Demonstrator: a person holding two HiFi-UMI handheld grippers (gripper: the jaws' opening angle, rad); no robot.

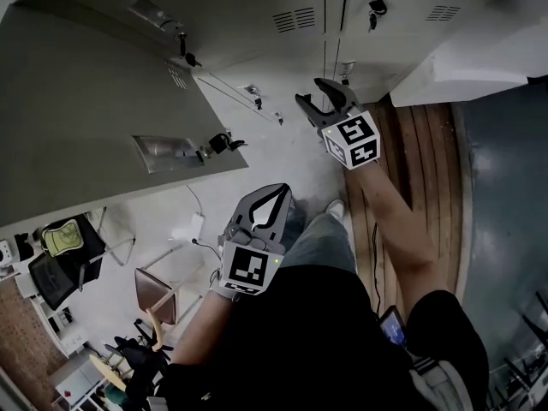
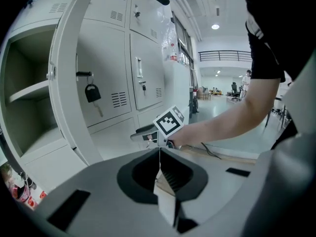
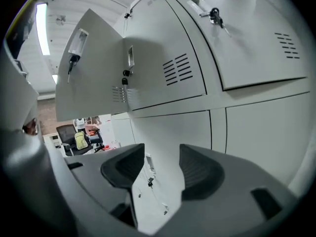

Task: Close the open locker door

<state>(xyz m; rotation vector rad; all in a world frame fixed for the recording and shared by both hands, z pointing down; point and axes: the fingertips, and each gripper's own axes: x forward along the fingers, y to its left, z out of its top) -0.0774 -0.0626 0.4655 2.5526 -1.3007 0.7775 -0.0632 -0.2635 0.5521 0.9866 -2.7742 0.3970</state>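
We had the right claw spread wide, nothing between its pads. The open pale-grey sheet-metal locker door hung up-left of it, not touching. The left claw was pinched together, empty, door on its left.

Locker door — smooth matt metal; floorboards — wood.

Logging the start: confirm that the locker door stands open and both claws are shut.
Not both: the right claw is open and empty, as the right gripper view shows. The locker door stands open and the left claw is shut.
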